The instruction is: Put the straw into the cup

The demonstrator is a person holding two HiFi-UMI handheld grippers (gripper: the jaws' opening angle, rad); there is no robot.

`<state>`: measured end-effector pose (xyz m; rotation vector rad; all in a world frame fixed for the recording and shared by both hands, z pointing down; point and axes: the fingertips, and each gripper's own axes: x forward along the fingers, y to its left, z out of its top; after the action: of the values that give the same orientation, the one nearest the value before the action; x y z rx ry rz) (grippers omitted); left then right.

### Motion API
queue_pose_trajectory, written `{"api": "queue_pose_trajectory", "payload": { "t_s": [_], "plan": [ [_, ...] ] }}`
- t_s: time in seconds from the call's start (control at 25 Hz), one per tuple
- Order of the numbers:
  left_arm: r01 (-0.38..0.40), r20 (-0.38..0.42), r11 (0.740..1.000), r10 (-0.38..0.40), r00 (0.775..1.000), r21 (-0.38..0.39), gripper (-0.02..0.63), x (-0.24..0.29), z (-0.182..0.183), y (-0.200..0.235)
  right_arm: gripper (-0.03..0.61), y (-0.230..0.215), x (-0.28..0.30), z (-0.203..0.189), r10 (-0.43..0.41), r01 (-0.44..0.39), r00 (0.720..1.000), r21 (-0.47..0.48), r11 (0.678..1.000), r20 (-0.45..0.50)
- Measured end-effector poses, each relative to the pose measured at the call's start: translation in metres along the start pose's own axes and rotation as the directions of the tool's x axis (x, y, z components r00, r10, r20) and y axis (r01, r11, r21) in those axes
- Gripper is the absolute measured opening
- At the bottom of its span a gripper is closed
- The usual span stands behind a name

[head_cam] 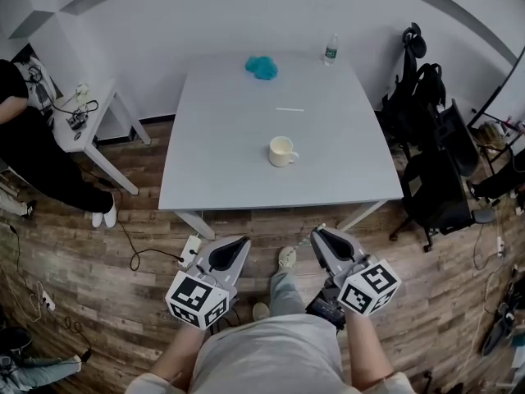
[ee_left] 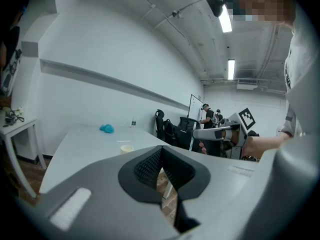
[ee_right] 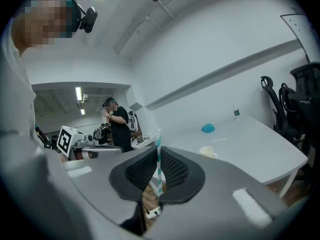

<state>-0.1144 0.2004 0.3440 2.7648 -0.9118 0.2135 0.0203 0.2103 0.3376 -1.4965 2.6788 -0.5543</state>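
A cream cup (head_cam: 281, 151) stands on the white table (head_cam: 213, 171), toward its near middle. Beyond it lies a thin white straw-like stick (head_cam: 289, 109). Both grippers hang over the wooden floor, short of the table's near edge. In the right gripper view, my right gripper (ee_right: 158, 158) is shut on a teal-and-white striped straw (ee_right: 158, 151) that stands upright between its pads, and the cup (ee_right: 206, 151) is far ahead. My left gripper (ee_left: 161, 160) is shut with nothing in it, the cup (ee_left: 127, 148) distant. In the head view the left gripper (head_cam: 242, 241) and right gripper (head_cam: 319, 233) sit side by side.
A blue cloth (head_cam: 262, 66) and a water bottle (head_cam: 330, 49) sit at the table's far edge. Black chairs with bags (head_cam: 431, 138) crowd the right side. At left a person in black (head_cam: 33, 150) stands by a small white desk (head_cam: 82, 117). Cables and a power strip (head_cam: 190, 251) lie on the floor.
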Motion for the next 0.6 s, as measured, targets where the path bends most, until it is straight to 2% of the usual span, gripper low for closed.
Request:
{"api": "queue_pose_trajectory", "payload": {
  "t_s": [0.28, 0.6],
  "plan": [
    [-0.004, -0.013, 1.0, 0.004, 1.0, -0.018, 0.017, 0.028, 0.0, 0.026, 0.029, -0.028, 0.03, 0.007, 0.001, -0.001, 1.0, 0.004, 1.0, -0.011],
    [-0.029, 0.0, 0.999, 0.029, 1.0, -0.027, 0.017, 0.068, 0.016, 0.066, 0.029, -0.067, 0.074, 0.029, 0.015, -0.015, 1.0, 0.0, 1.0, -0.016]
  ]
}}
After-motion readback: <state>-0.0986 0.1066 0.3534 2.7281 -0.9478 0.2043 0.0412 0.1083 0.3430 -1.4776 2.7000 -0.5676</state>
